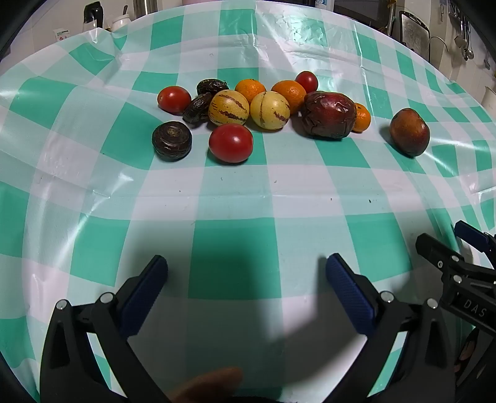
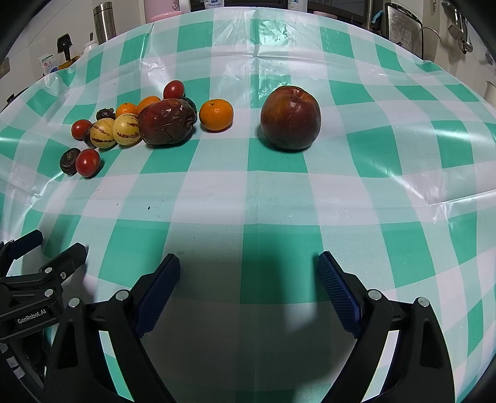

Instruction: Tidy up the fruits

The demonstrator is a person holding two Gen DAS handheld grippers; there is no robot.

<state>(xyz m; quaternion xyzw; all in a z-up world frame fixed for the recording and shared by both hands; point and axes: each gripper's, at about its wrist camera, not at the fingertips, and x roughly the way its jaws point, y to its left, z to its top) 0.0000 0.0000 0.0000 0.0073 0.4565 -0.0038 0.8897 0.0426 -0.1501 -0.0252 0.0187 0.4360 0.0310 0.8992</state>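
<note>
One desk [image 1: 235, 198], covered in a glossy green-and-white checked plastic cloth [image 2: 272, 198] with creases and glare. Kitchen clutter along the far edge: steel flask [image 2: 104, 21], small bottles on the left, hanging utensils [image 2: 462, 34] and a faucet [image 2: 429, 34] at right.

Fruit pile [image 1: 260, 105] sits mid-desk, left of centre in the right wrist view: three red tomatoes, front one [image 1: 231, 142] slightly apart; two yellow striped melons [image 1: 248, 108] touching side by side; oranges behind them, one orange [image 2: 216, 114] just right of a big wrinkled dark-red fruit [image 2: 166, 121]; dark brown round pieces on the left, one [image 1: 171, 140] beside the front tomato. Red apple [image 2: 290, 117] stands alone, well apart to the right of the pile.

Left claw [image 1: 246, 272] low over the near desk, fingers spread wide, nothing between them, blue pads [image 1: 145, 297] facing in. Right claw [image 2: 248, 269] likewise wide and empty, aimed toward the apple, well short of it. Each claw shows at the other view's edge.
</note>
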